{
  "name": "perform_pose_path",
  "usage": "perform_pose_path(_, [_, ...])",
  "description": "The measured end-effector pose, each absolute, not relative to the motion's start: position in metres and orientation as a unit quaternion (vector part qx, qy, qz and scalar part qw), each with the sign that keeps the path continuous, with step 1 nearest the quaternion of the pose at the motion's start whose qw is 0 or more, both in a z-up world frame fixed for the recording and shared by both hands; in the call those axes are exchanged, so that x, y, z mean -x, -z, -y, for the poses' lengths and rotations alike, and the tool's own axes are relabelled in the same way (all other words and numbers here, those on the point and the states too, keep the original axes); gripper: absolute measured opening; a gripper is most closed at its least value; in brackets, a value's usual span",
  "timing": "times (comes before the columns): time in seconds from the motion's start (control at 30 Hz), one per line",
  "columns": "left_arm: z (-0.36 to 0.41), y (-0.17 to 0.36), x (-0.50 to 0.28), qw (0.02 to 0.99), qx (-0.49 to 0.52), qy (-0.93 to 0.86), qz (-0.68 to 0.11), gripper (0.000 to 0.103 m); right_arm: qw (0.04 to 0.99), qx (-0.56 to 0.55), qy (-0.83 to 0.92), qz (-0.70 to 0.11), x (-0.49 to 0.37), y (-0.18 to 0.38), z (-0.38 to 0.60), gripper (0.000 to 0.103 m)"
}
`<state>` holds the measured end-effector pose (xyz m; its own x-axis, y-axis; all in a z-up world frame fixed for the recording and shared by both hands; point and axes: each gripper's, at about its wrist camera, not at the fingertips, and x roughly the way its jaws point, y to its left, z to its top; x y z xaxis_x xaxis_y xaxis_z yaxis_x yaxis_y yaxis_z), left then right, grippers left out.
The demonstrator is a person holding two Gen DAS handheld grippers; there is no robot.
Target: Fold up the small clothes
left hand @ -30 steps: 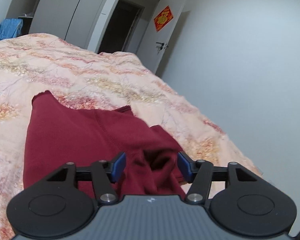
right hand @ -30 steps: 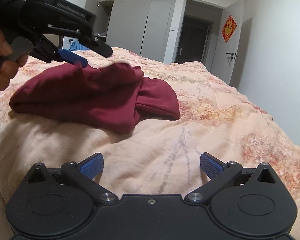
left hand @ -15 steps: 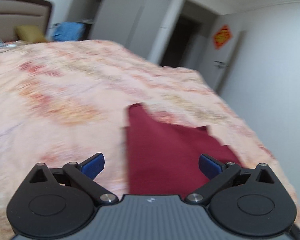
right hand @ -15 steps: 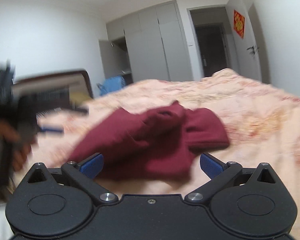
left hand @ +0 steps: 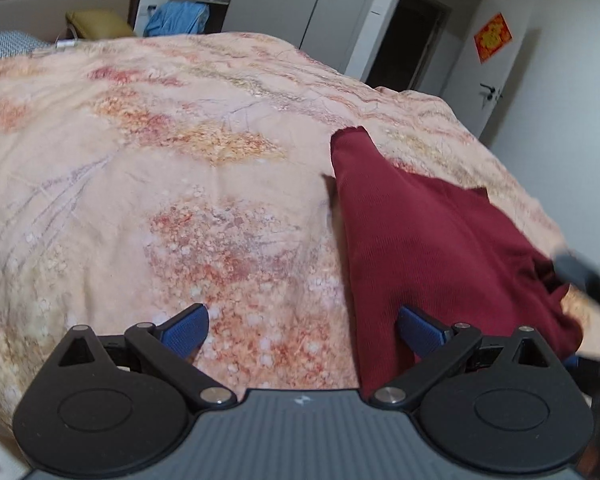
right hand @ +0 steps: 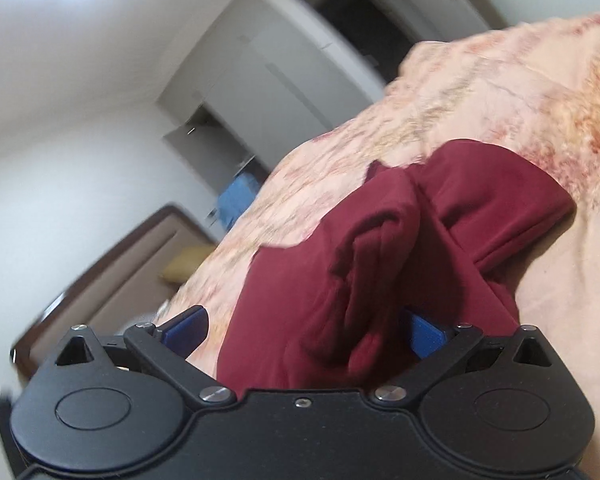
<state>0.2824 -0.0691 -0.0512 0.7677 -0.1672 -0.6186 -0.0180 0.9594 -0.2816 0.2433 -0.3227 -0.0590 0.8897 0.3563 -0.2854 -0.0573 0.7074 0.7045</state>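
Jaws wide on left gripper (left hand: pixel 302 326), red garment (left hand: pixel 428 240) partly cropped, right edge blurred

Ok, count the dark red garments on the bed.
1: the dark red garment lies bunched on the peach bedspread, reaching between the right gripper's open blue pads. Nothing shows of any hidden underneath.

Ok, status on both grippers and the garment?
Left gripper open, holding nothing. Right gripper open, maroon garment bunched between jaws. Nothing in the way.

Gold character, not legible, on a red diamond sign (left hand: pixel 493 38) on the door (left hand: pixel 500 80)
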Motion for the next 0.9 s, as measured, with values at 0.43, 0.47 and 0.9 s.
perform_pose_path(0.43, [0.068, 0.051, -0.283, 0.929, 0.143, 0.042, -0.338, 0.103, 0.935, -0.287, -0.042, -0.205, -0.258, 0.078, 0.312, 0.034])
perform_pose_path(0.47, [0.068, 0.050, -0.283, 0.929, 0.146, 0.041, -0.339, 0.103, 0.936, -0.284, -0.045, -0.203, -0.260, 0.078, 0.313, 0.031])
perform_pose_path(0.9, [0.101, 0.032, -0.302, 0.923, 0.173, 0.080, -0.333, 0.103, 0.977, -0.159, -0.037, -0.140, -0.242, 0.046, 0.363, 0.021])
